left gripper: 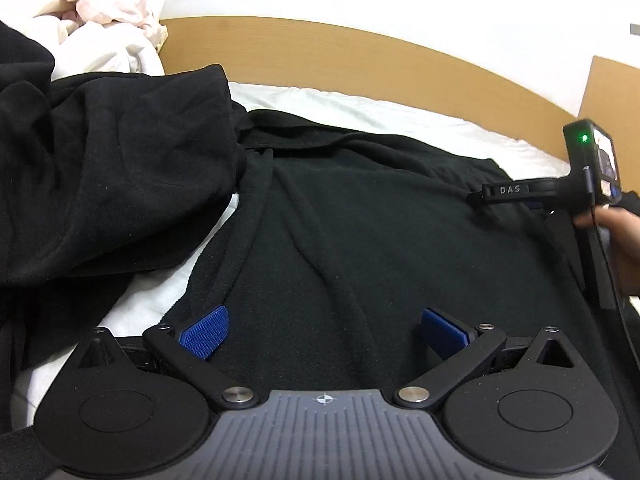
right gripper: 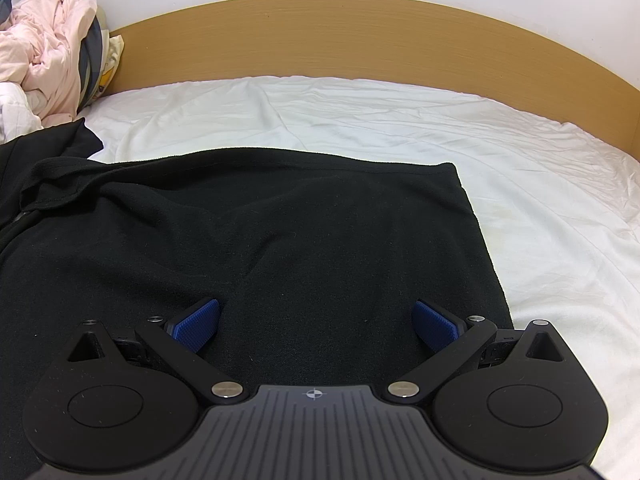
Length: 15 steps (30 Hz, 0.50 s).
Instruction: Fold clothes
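I hold two grippers — left gripper and right gripper — both spread wide, empty, over one black fleece garment lying flat on the white sheet; a second black garment lies bunched at left.

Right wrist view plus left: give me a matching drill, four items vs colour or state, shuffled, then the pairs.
Items:
1. black garment
2. headboard
3. crumpled bedding
4. right gripper

Descriptions:
A. pale pink, bunched up at the far left
B. open, nothing between the pads
C. spread over the white sheet
D. light brown wood

Pairs: 1-C, 2-D, 3-A, 4-B
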Available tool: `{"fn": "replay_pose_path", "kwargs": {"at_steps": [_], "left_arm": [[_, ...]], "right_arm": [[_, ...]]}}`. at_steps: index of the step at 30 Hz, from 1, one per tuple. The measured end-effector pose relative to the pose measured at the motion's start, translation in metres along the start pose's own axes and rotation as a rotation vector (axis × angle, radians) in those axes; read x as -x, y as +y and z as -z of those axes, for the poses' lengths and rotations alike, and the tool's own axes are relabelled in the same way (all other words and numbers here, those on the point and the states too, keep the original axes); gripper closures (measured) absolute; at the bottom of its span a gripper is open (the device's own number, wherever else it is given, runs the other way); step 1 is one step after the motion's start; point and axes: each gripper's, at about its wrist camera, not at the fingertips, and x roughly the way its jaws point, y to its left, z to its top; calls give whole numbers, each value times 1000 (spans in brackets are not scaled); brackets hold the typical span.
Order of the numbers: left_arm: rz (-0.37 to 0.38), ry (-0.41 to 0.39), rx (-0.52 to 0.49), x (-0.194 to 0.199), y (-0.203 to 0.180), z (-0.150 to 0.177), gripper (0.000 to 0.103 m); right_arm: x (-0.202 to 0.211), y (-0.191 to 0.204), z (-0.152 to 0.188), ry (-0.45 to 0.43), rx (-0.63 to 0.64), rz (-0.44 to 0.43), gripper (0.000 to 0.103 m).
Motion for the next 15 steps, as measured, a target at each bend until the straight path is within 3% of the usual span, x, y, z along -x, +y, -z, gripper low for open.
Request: {"fn": "replay_pose_path", "kwargs": {"at_steps": [6, 8, 13, 15], "left_arm": [[4, -9, 24, -1, 4, -1, 1], [-1, -8, 22, -1, 4, -1, 1], [-28, 2, 0, -3, -1, -3, 1], [-40, 6, -10, -4, -2, -3, 1]], "right_arm": [[2, -3, -1, 2, -13, -7, 0], [16, -1, 3, -15, -5, 58, 1], [87, -1, 38, -45, -2, -85, 9], [119, 3, 62, -51, 39, -91, 14]]}}
